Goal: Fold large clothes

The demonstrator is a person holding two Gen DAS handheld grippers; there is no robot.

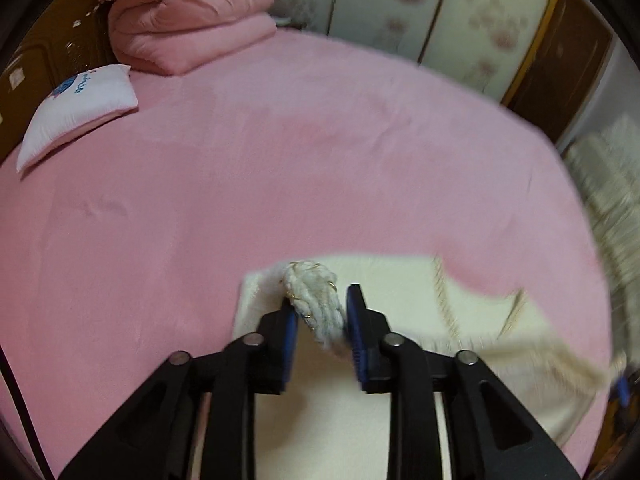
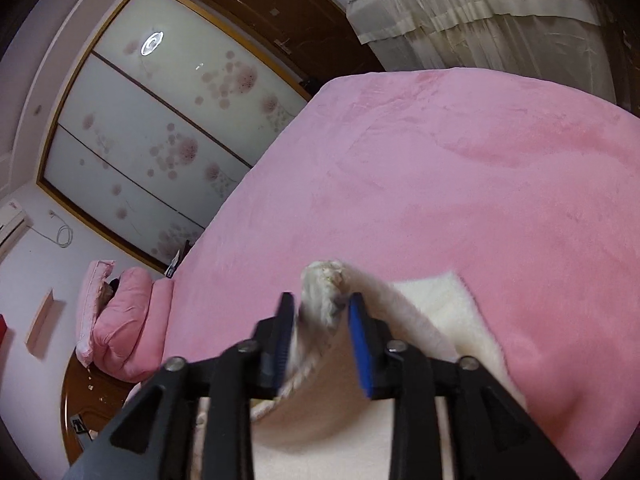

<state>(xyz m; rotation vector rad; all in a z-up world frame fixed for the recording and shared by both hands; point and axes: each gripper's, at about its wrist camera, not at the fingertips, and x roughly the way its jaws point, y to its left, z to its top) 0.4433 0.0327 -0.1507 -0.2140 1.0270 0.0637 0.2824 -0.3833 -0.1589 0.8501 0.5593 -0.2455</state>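
Note:
A cream knitted garment [image 1: 392,292] with gold trim lies at the near edge of the pink bed [image 1: 280,168]. My left gripper [image 1: 320,304] is shut on a bunched corner of it, held just above the rest of the cloth. In the right wrist view my right gripper [image 2: 322,304] is shut on another bunched cream corner [image 2: 326,292], lifted, with the garment [image 2: 440,304] curving down from it onto the bed [image 2: 440,168]. The right gripper's blue pad [image 1: 622,390] shows blurred at the far right edge of the left wrist view.
A folded pink quilt [image 1: 188,20] and a white pillow [image 1: 80,108] sit at the bed's far left by a wooden headboard. Sliding floral wardrobe doors [image 2: 160,140] run along one side. Cream curtains [image 2: 480,20] hang beyond the bed's far end.

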